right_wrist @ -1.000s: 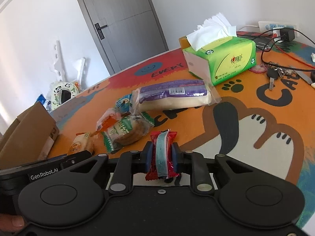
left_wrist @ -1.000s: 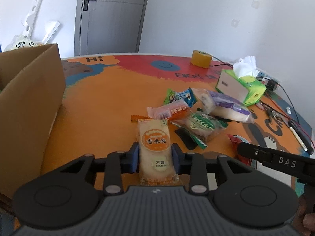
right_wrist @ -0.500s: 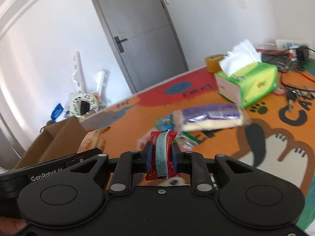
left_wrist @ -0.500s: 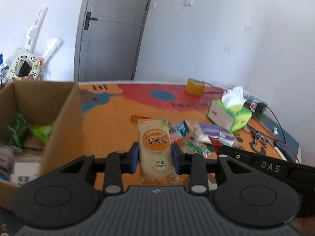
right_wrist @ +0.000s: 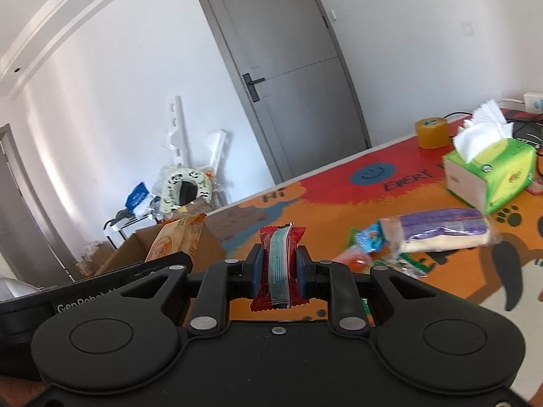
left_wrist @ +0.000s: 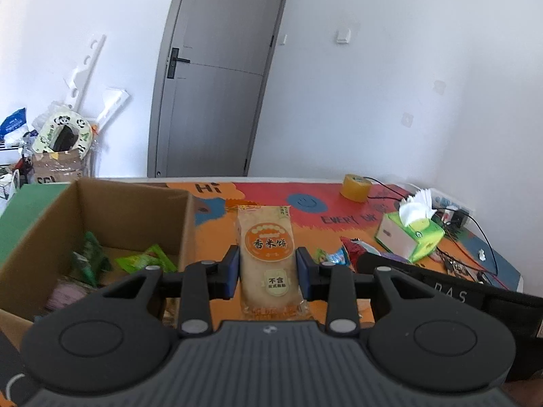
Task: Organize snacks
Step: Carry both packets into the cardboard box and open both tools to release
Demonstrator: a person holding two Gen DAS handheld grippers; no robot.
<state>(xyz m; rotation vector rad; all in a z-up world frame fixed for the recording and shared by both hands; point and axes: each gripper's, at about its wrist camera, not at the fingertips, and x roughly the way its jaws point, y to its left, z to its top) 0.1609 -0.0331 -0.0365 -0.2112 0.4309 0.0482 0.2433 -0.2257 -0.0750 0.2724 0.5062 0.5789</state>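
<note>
My left gripper [left_wrist: 268,271] is shut on an orange-and-cream rice cracker pack [left_wrist: 266,254], held upright above the table, just right of an open cardboard box [left_wrist: 135,203] with several snack packs inside. My right gripper [right_wrist: 279,269] is shut on a small red snack packet [right_wrist: 280,264] with a pale green stripe. In the right wrist view the rice cracker pack [right_wrist: 176,240] and the box [right_wrist: 135,251] show at the left. Loose snacks stay on the orange mat, among them a long purple-and-white pack [right_wrist: 441,234] and a blue packet [right_wrist: 370,237].
A green tissue box [left_wrist: 410,237] stands at the right of the table, with a yellow tape roll [left_wrist: 354,186] behind it and cables and keys [left_wrist: 454,261] near the right edge. A grey door [left_wrist: 217,78] and floor clutter [left_wrist: 61,142] lie beyond the table.
Both grippers rose and swung left toward the cardboard box, each keeping its snack. The box's inside came into view and the snack pile dropped away to the right.
</note>
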